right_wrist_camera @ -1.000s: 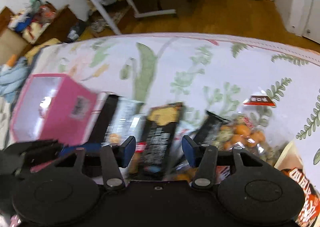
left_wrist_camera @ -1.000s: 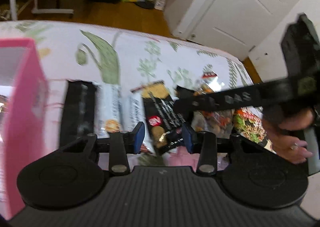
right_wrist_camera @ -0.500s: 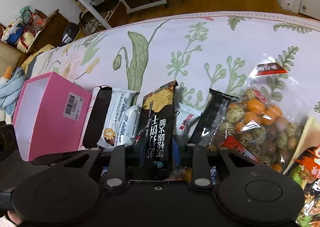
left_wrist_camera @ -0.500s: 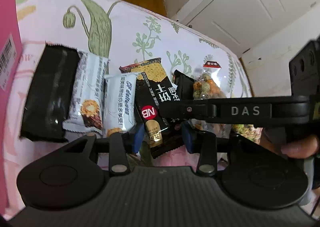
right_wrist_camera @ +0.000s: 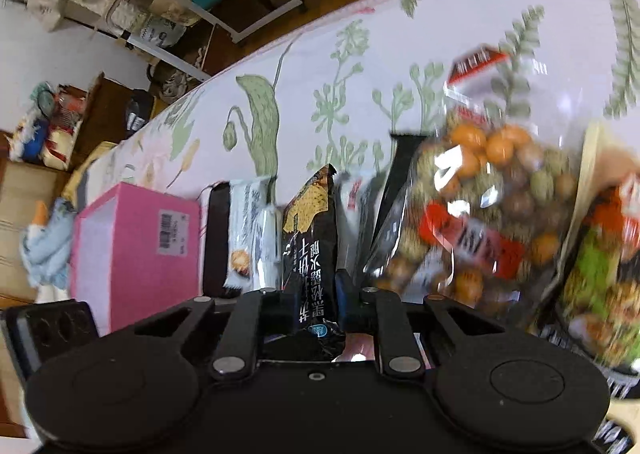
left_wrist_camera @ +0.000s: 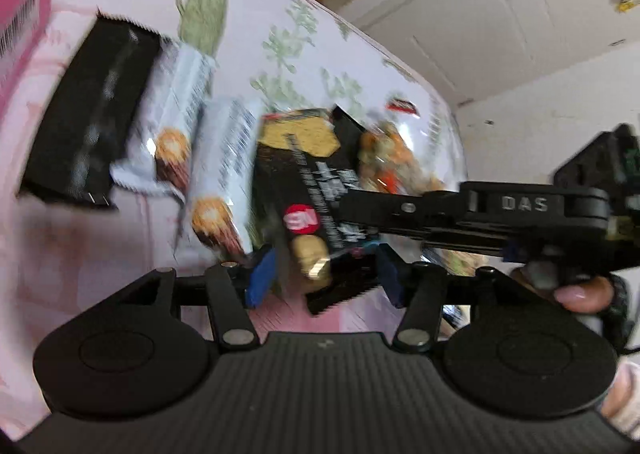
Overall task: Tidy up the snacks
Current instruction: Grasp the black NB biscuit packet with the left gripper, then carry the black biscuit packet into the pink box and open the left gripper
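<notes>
The right hand-held gripper (right_wrist_camera: 311,310) has just closed, pinching the near end of the black cracker packet (right_wrist_camera: 310,238) on the bed (right_wrist_camera: 320,66); the left hand-held gripper (left_wrist_camera: 324,274), spread, straddles it. Light, crinkly, probably brittle inside. Beyond, the pink box (right_wrist_camera: 136,250).

Right gripper (right_wrist_camera: 316,310): we had just closed our jaws on the black cracker packet (right_wrist_camera: 310,250), pads pressing both its sides.
Packet: it stood on edge.
Left of it: we saw white snack bars (right_wrist_camera: 250,238), then a pink box (right_wrist_camera: 136,250).
Right of it: a clear bag of nuts (right_wrist_camera: 480,214), blurred.
Underneath: a floral sheet (right_wrist_camera: 360,66).
</notes>
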A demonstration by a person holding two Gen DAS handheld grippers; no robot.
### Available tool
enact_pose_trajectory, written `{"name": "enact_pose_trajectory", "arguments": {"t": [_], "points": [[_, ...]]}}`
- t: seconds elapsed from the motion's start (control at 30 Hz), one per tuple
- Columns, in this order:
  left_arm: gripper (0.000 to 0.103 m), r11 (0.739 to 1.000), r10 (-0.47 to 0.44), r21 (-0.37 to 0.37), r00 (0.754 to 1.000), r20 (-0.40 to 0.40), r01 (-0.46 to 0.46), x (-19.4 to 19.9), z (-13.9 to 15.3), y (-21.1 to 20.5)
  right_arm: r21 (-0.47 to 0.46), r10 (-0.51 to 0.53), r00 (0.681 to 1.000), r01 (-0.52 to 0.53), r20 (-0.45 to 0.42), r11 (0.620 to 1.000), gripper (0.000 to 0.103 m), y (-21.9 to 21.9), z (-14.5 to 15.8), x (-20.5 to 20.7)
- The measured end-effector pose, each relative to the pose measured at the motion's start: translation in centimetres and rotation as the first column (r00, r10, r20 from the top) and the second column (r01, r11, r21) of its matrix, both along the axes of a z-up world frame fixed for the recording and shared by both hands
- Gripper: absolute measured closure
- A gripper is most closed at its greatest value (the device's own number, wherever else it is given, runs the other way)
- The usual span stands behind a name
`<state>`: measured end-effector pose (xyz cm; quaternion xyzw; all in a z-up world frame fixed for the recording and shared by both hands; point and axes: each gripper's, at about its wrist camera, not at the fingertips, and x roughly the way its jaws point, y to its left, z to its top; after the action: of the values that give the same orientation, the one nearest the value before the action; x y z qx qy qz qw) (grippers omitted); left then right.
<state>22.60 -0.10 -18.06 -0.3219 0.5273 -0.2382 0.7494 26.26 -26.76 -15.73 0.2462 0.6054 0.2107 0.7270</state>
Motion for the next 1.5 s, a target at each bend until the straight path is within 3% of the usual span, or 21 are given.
{"name": "enact_pose_trajectory", "arguments": {"t": [0.07,0.2,0.43,0.8,1.2,1.37,1.5], "points": [[0.048,1.0,-0.007,-0.016,0.999,-0.035,0.006,-0.7,-0.2,-0.1,0.041,-0.001,1.0,0.002,-0.031,0.999,0.085,-0.1,-0.4,-0.6],[0.048,0.999,-0.022,0.033,1.0,-0.013,0.022,-2.2,0.2,-0.2,0.041,0.018,0.999,-0.017,-0.034,0.999,0.085,0.5,-0.5,-2.1],[0.048,0.997,-0.051,0.048,0.998,-0.02,0.052,-3.6,1.1,-0.3,0.058,0.009,0.999,-0.006,-0.047,0.998,0.084,0.4,-0.3,-3.9],[0.048,0.984,-0.13,0.122,0.992,0.009,0.128,-7.6,4.5,0.4,0.064,0.055,0.995,-0.05,-0.084,0.997,0.083,1.1,2.4,-7.1],[0.048,0.984,-0.082,0.164,0.992,0.092,0.066,-11.9,9.6,5.5,0.046,0.223,0.975,-0.224,0.018,0.973,0.082,7.0,8.1,-9.7],[0.048,0.978,-0.036,0.209,0.982,0.183,-0.003,-12.6,11.8,8.9,0.069,0.257,0.961,-0.264,0.098,0.962,0.082,10.2,10.3,-9.4],[0.048,0.968,0.023,0.24,0.978,0.206,-0.074,-12.4,12.8,12.3,0.109,0.287,0.949,-0.302,0.131,0.947,0.082,13.5,10.8,-8.0]]}}
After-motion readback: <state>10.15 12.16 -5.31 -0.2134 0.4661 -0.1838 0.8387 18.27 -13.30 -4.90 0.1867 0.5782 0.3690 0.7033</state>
